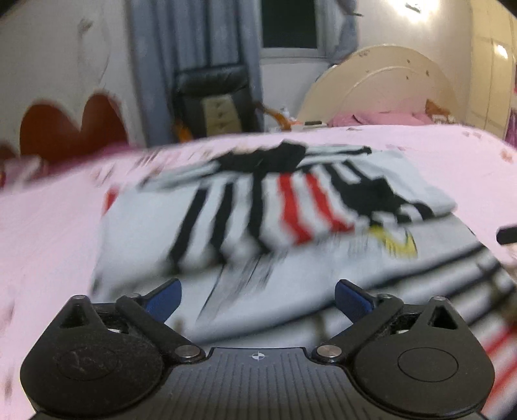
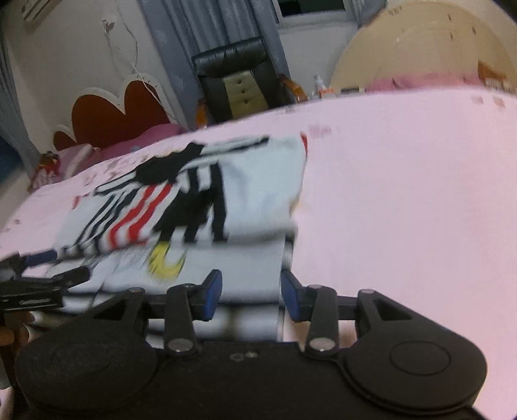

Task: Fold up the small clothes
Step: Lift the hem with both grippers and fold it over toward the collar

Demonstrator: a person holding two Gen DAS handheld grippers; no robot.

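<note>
Small white shirt [image 1: 274, 206] with black and red stripes lying partly folded on the pink bedsheet [image 1: 48, 242], pretty blurry. Left gripper [image 1: 258, 299] spread wide just above the near hem, pinching nothing. Right gripper [image 2: 251, 295] part open, straddling the shirt's right edge, blue pads [image 2: 213, 294] not pressing.

Indoor artificial light, strong motion blur in both views

A bright lamp glare [image 1: 416, 13] burns out the upper right of the left wrist view — the striped shirt [image 1: 274, 206] and pink bedspread [image 2: 404, 194] are smeared, only the gripper bodies stay sharp — and fisheye bending with dark corners frames both pictures.
</note>
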